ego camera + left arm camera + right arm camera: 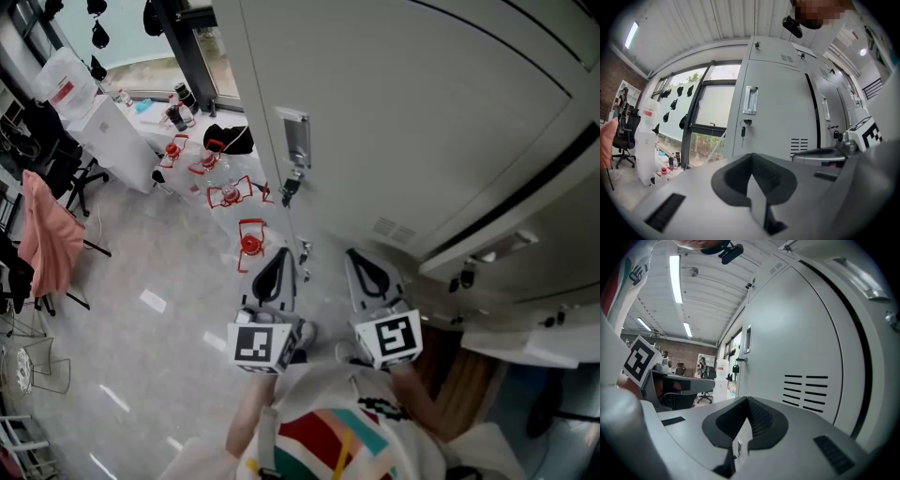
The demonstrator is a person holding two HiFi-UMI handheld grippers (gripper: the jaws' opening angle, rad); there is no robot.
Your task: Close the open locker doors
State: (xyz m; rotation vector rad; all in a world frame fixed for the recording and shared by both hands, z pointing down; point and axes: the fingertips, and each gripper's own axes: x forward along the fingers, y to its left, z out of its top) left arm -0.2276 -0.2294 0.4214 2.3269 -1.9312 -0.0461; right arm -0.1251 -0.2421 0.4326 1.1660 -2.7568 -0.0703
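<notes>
Head view: left gripper (274, 274) and right gripper (368, 270) are side by side, low, close to the person's torso, both aimed at the grey lockers. The locker door (375, 122) ahead of them has a recessed handle (297, 141) near its left edge, with a key (290, 190) hanging in the lock just below. Neither gripper touches the door. Red-marked bottles (249, 244) stand on the floor (159, 337) left of the lockers. A pink cloth (47, 234) is draped over a chair at far left.

Left gripper view: jaws fully together, nothing between them. The locker door (778, 112) is straight ahead and apart from the tips, showing handle, key and vent slots (799, 146). It looks flush on the handle side. A dark gap runs down its right edge, and I can't tell if it's ajar there. A window (710, 110) is left of the lockers. The right gripper shows at the right edge.

Right gripper view: jaws together too, pads meeting, empty. The same door (797, 333) fills the right half, with the vent slots (806, 391) near the tips but no contact. The left gripper's marker cube is at left.
</notes>
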